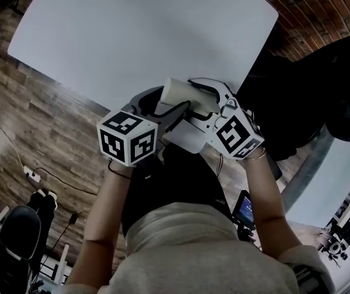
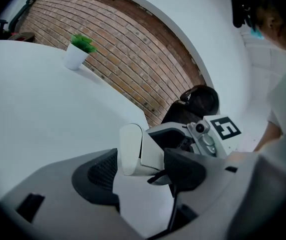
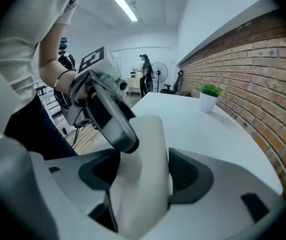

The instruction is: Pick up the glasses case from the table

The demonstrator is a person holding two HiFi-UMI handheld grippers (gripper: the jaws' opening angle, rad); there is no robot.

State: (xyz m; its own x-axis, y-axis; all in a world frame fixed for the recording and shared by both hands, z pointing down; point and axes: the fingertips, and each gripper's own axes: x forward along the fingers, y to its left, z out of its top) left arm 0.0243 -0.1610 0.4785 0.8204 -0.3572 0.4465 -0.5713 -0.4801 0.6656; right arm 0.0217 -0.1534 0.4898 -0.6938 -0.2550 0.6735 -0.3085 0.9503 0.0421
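Nearest the lens, my right gripper (image 3: pixel 144 171) had both pads pressed on the white glasses case (image 3: pixel 148 134), pinching it firmly, and the case stood between them over the near edge of the white table (image 1: pixel 132 29). My left gripper (image 2: pixel 140 170) faced it from the opposite side, its jaws spread wide around one end of the case without pressing on it. Beyond, a small potted plant (image 2: pixel 77 51) sat at the table's far side beside the brick wall (image 2: pixel 132 69).
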